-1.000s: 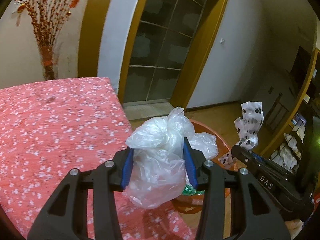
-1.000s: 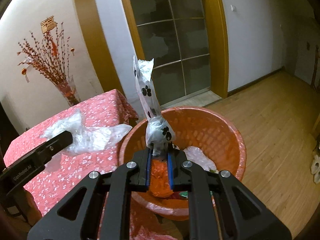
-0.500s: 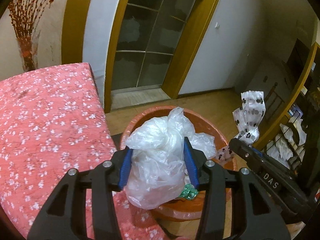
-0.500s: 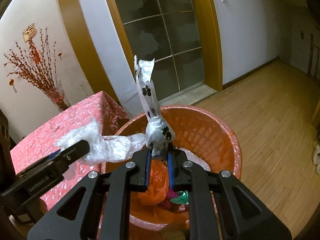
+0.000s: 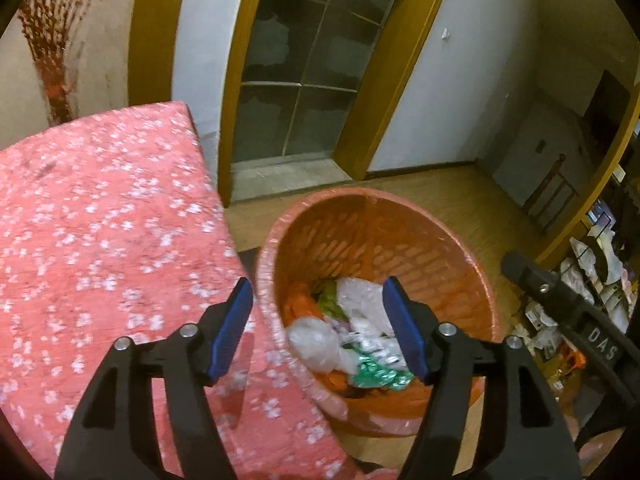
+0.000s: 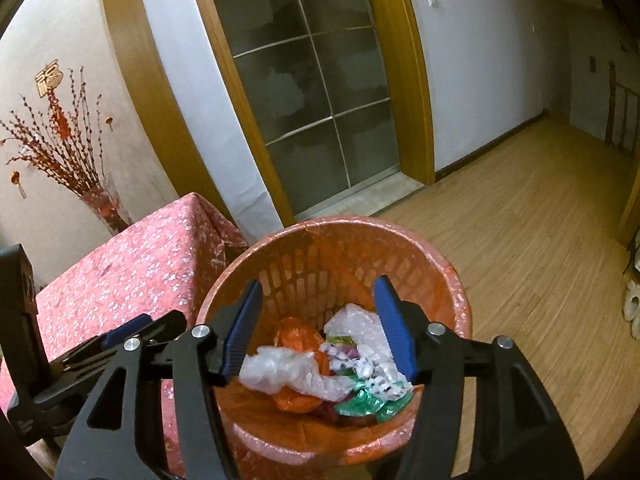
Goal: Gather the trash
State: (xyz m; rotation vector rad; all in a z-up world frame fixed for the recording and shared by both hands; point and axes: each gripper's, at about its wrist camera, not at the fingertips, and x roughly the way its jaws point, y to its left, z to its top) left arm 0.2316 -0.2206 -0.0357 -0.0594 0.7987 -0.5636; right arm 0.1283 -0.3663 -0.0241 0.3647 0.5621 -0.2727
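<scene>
Left wrist view: the left gripper (image 5: 318, 312) has just been opening – nothing between its jaws – over the orange basket (image 5: 400, 220) beside the counter (image 5: 100, 220).

Right wrist view: the right gripper (image 6: 318, 312) (likewise just opened, empty) hangs above the clear bag (image 6: 280, 372), seemingly lying on the basket's trash.

My left claw (image 5: 318, 330) and right claw (image 6: 318, 326) have just been opening; the crumpled clear plastic bag (image 5: 314, 344) and paw-print wrapper (image 6: 374, 368) now lie inside the orange slotted plastic basket (image 5: 400, 240).
</scene>
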